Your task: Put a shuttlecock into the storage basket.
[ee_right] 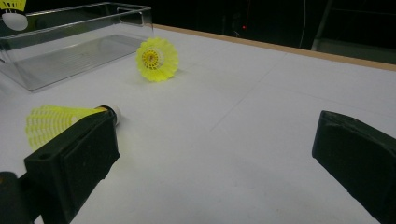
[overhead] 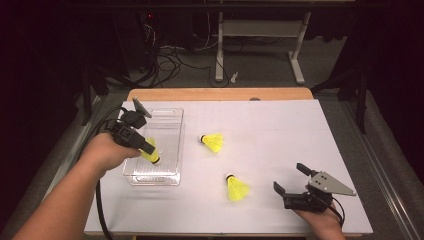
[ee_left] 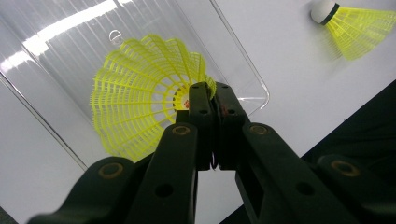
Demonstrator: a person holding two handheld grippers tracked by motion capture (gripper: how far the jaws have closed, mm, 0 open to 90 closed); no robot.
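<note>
With my left gripper (overhead: 150,150) clamped on a yellow shuttlecock (ee_left: 140,102) over the clear tray (overhead: 170,117) at the left, I advise lowering inside its walls before releasing, while my right gripper (overhead: 289,178) rests wide apart, near right.

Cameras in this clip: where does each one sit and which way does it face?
High view: above the person's side, facing forward and down on the table; both forearms show.
Left gripper view: rides the left gripper, looking down into the clear bin; jaws pinch a held shuttlecock.
Right gripper view: low on the right gripper, facing across the table.
All share the bin.
</note>
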